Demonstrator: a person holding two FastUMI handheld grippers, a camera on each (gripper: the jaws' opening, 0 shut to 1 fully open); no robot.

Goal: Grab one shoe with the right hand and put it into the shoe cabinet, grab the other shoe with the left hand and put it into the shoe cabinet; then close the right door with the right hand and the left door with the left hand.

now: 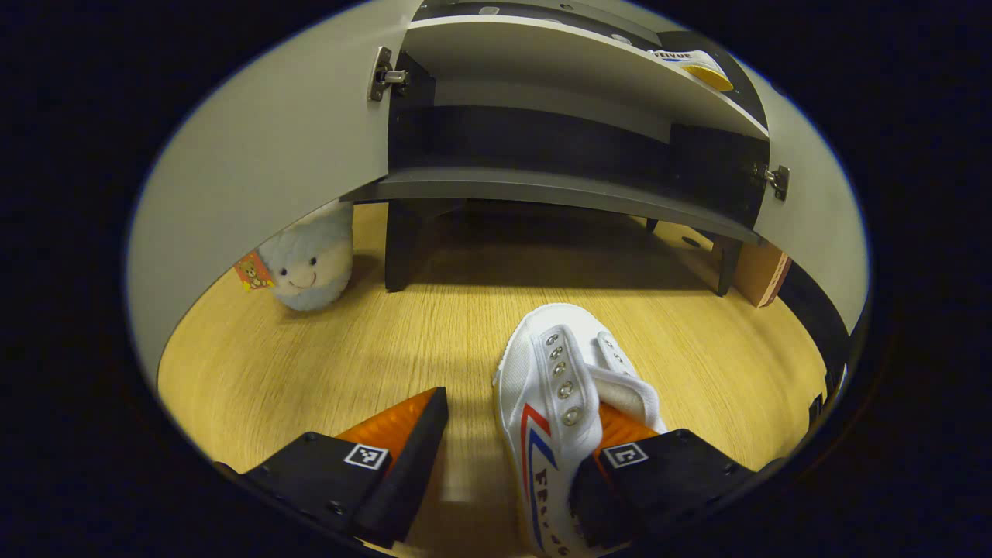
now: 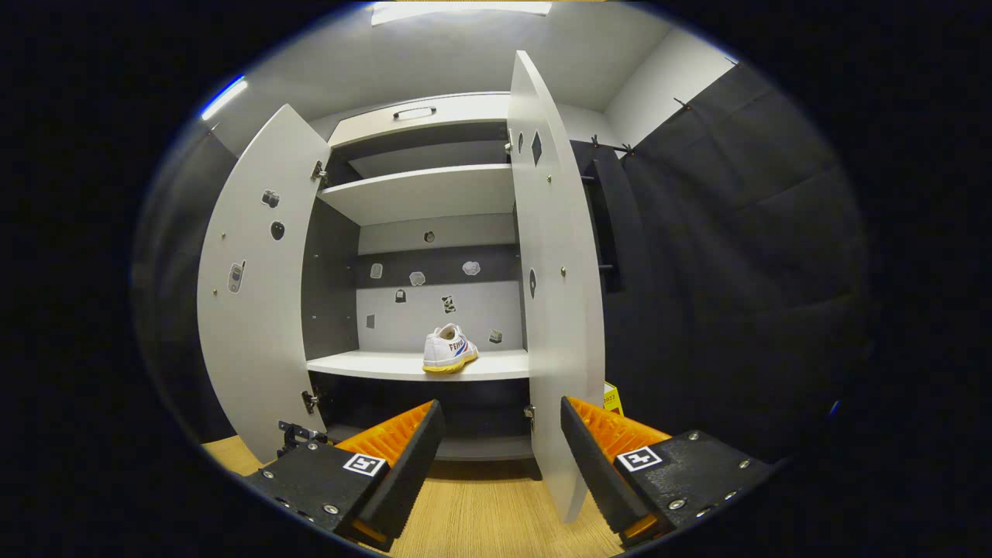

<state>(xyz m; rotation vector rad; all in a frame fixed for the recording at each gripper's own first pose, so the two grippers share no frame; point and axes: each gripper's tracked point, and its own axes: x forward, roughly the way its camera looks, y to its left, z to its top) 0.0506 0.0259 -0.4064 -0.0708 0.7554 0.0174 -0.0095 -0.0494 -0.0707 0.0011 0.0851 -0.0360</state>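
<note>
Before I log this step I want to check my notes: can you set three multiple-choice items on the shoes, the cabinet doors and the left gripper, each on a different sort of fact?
1. Where is the white canvas shoe with the yellow sole?
A. on a cabinet shelf
B. on the floor
C. in the right gripper

2. How many doors of the grey shoe cabinet stand open?
A. none
B. one
C. two

3. How is the left gripper?
A. shut on the plush toy
B. open, with one finger inside the white floor shoe
C. shut and empty

Answers:
1 A, it rests on the shelf board.
2 C, the left door and right door both swing out.
3 B, its fingers stand apart by the white floor shoe.
</note>
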